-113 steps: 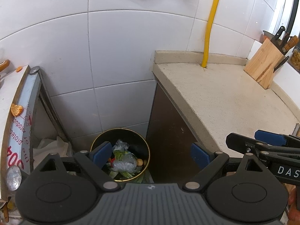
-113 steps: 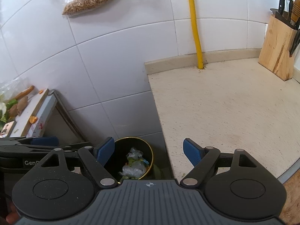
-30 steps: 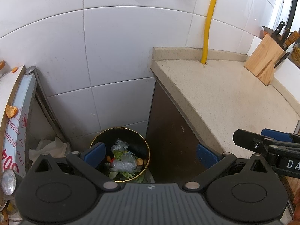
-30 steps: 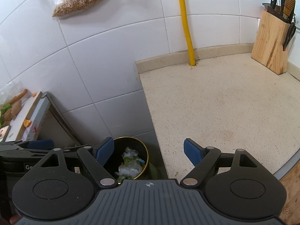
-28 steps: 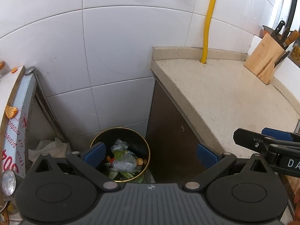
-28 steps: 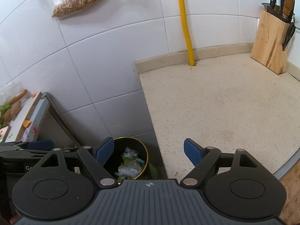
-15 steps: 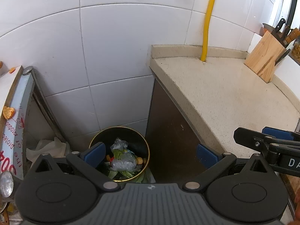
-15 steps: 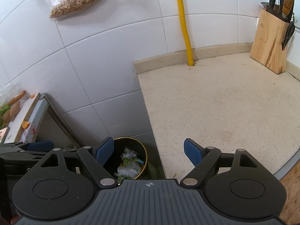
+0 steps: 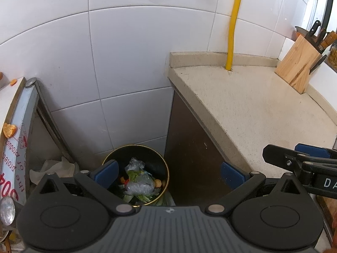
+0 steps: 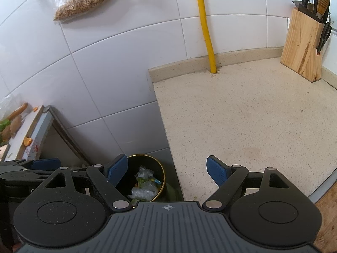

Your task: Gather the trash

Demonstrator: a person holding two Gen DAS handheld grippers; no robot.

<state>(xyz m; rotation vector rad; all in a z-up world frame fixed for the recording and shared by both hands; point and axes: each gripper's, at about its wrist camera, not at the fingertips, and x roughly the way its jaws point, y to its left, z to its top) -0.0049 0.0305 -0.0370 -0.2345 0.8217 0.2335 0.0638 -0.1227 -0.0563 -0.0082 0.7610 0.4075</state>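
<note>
Both of my tongs hang spread wide with nothing between the pads: my left gripper frames the bin below, and my right gripper hovers at the near left edge of the counter, its blue pads apart and bare.

As for the trash, what I can see of it sits in the round black bin with the gold rim, down on the floor in the gap between the tiled wall and the dark side of the cabinet. Inside lies a heap of crumpled clear plastic, green leaf scraps and a few orange and red bits. The counter to the right looks bare apart from the knife block in its far right corner, so I judge that side done.

What may be left is on the far left: a white board there carries orange scraps and some brownish and green pieces, and crumpled white paper lies low down beside the bin. Whether those count as trash I cannot say.

Writing: red letters run sideways along the board's edge, where I make out "the prote" and large digits like "004". My right tongs show "DA" in white, cut off by the picture's edge, in the left view.
</note>
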